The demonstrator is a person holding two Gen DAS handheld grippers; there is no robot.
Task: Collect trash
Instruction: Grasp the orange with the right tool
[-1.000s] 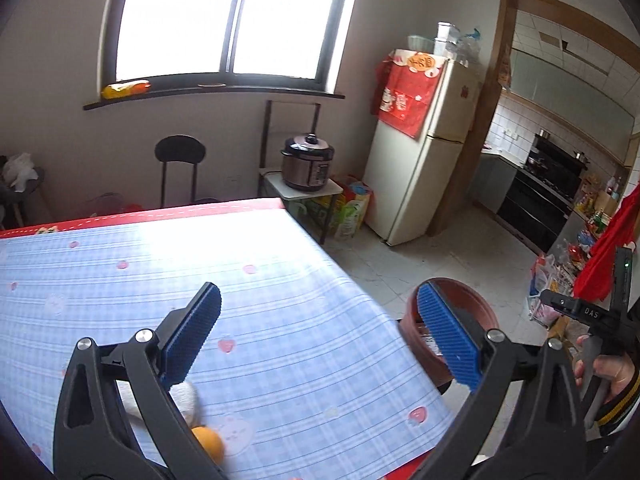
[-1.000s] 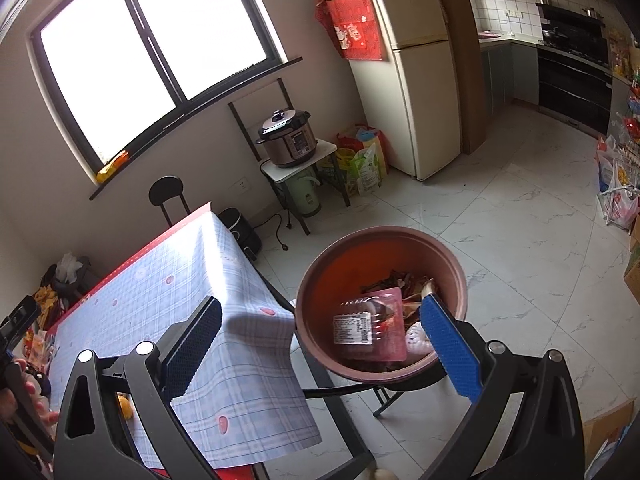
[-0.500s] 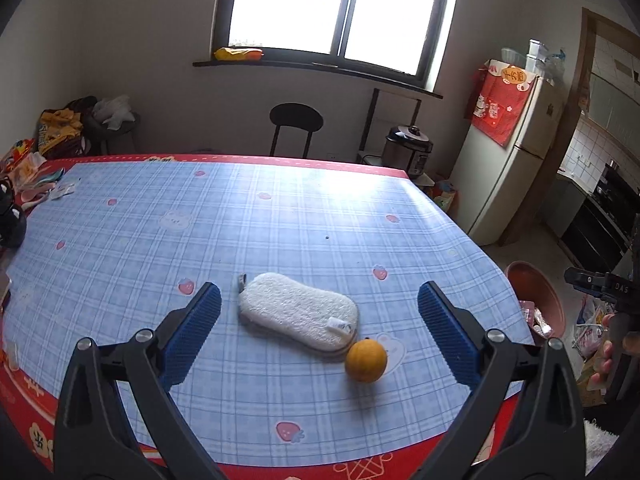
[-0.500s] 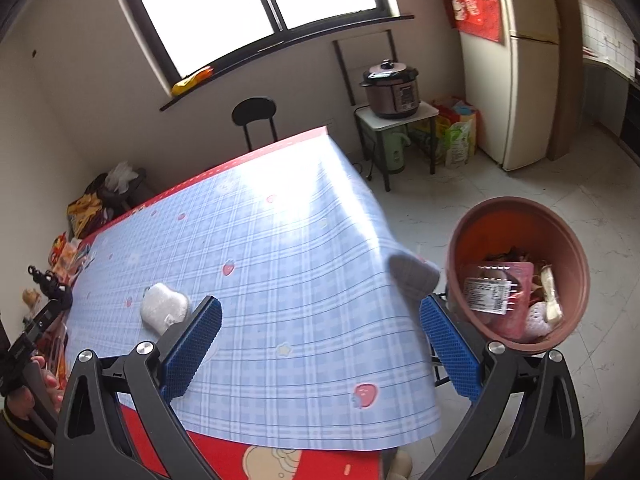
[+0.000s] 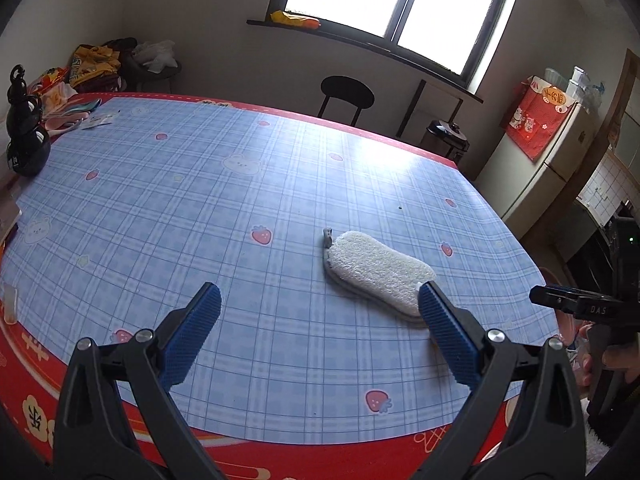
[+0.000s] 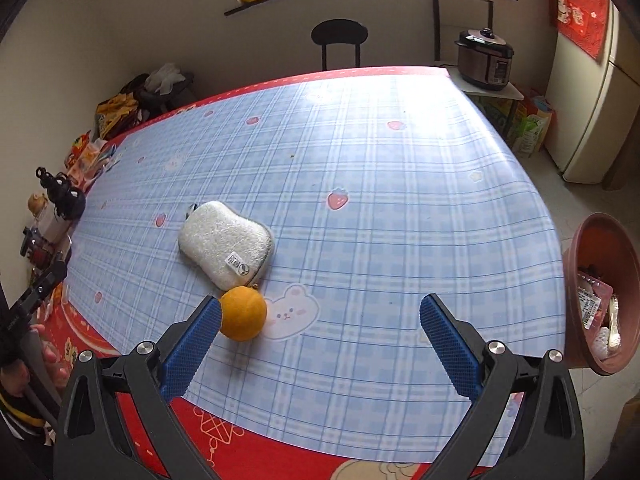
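Round orange fruit [image 6: 243, 313] touching white fluffy oval sponge [image 6: 225, 243]; brown plastic bin [image 6: 600, 294] off right. Left gripper [image 5: 320, 330], right gripper [image 6: 320, 330]: jaws wide, empty.

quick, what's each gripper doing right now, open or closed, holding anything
Left gripper: open, holding nothing, above the table.
Right gripper: open, holding nothing; the orange sits by its left finger.

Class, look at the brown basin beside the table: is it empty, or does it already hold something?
Not empty. The brown basin already holds trash: a pink packet with a printed label and pale scraps lie inside, seen from the right wrist view.
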